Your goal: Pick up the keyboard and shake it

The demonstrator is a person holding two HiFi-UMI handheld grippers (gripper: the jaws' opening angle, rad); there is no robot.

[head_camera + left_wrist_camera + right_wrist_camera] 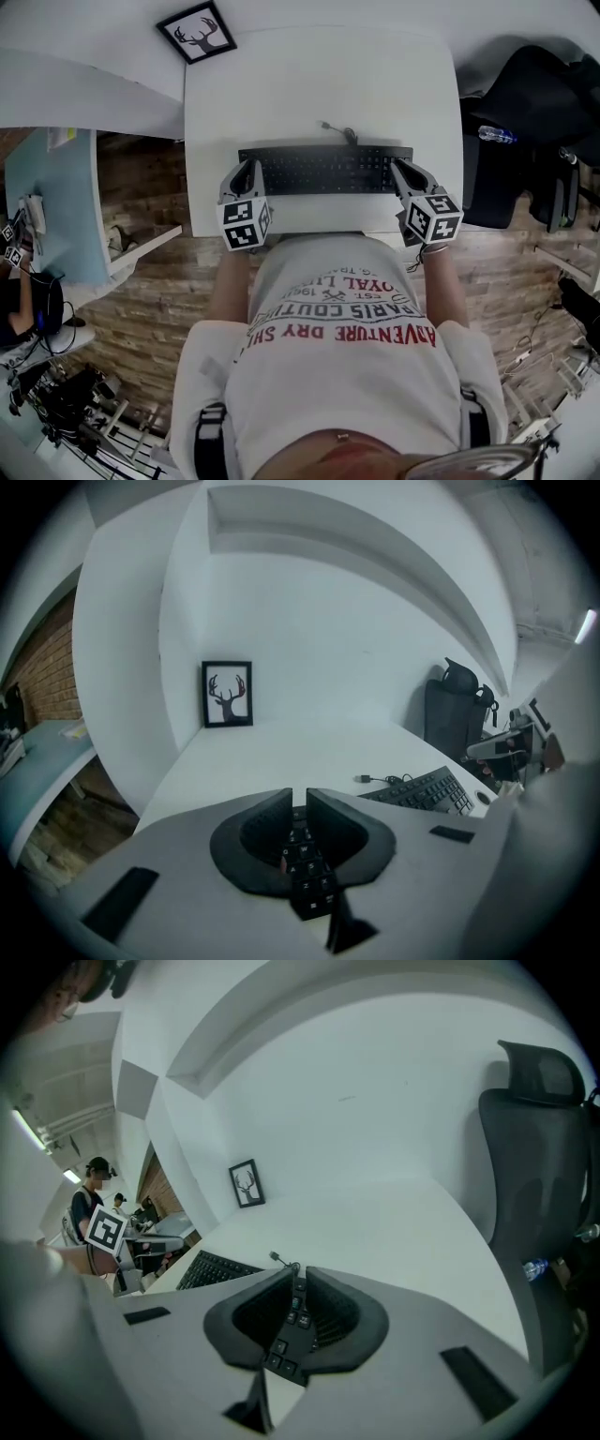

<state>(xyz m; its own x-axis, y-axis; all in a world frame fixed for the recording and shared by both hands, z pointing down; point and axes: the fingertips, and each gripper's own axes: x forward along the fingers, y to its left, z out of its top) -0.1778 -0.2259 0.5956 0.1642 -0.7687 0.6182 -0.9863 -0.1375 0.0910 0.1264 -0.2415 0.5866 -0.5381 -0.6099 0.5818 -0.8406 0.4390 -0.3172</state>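
A black keyboard [323, 169] lies lengthwise across the white desk [319, 75], its cable [337, 128] trailing toward the back. My left gripper [249, 173] is shut on the keyboard's left end, my right gripper [401, 173] on its right end. In the left gripper view the jaws of the left gripper [300, 803] stand almost together with a strip of keys [307, 874] between them, and the rest of the keyboard [427, 791] stretches off right. The right gripper view shows the same: the right gripper [298, 1283] pinches keys [284, 1340], and the keyboard [216, 1269] runs left. I cannot tell whether the keyboard rests on the desk.
A framed deer picture [197, 33] leans at the desk's back left corner. A black office chair [534, 84] with a water bottle [497, 134] stands to the right. A pale blue side desk [56, 197] and a seated person are at the left.
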